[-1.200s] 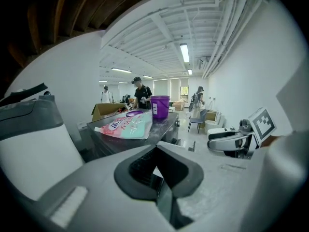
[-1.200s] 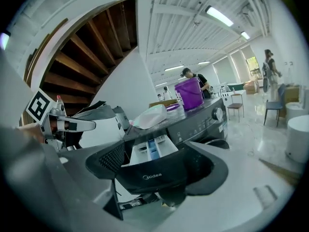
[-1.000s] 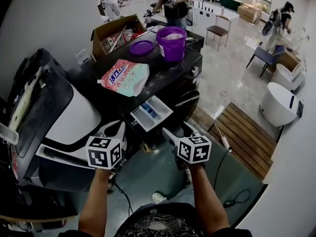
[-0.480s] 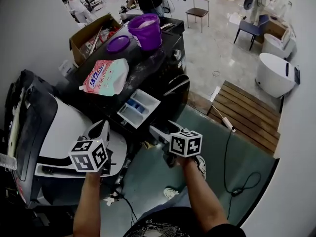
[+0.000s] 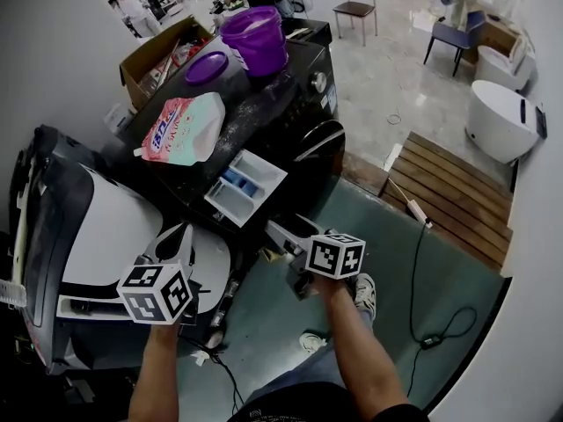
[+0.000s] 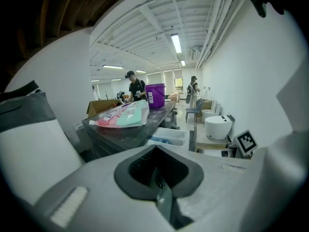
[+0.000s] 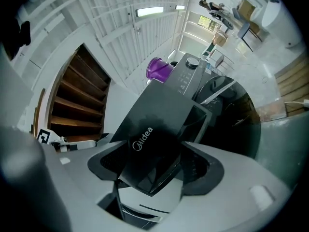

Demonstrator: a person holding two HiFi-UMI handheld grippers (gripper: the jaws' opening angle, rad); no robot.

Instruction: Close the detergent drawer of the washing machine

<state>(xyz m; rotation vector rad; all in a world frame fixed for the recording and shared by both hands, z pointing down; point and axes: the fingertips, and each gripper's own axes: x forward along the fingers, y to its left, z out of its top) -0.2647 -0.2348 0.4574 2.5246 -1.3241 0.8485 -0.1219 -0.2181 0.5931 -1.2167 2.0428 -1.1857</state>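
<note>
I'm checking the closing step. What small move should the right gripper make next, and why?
Likely push the right gripper forward against the drawer's front. The drawer stands pulled out of the washer, its dark front panel sits between the gripper's open jaws, which have just been closing, and nothing clamps it yet.

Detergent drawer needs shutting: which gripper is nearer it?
Right. The right gripper sits at the white detergent drawer, front between its jaws; the left gripper hangs apart, lower left.
</note>
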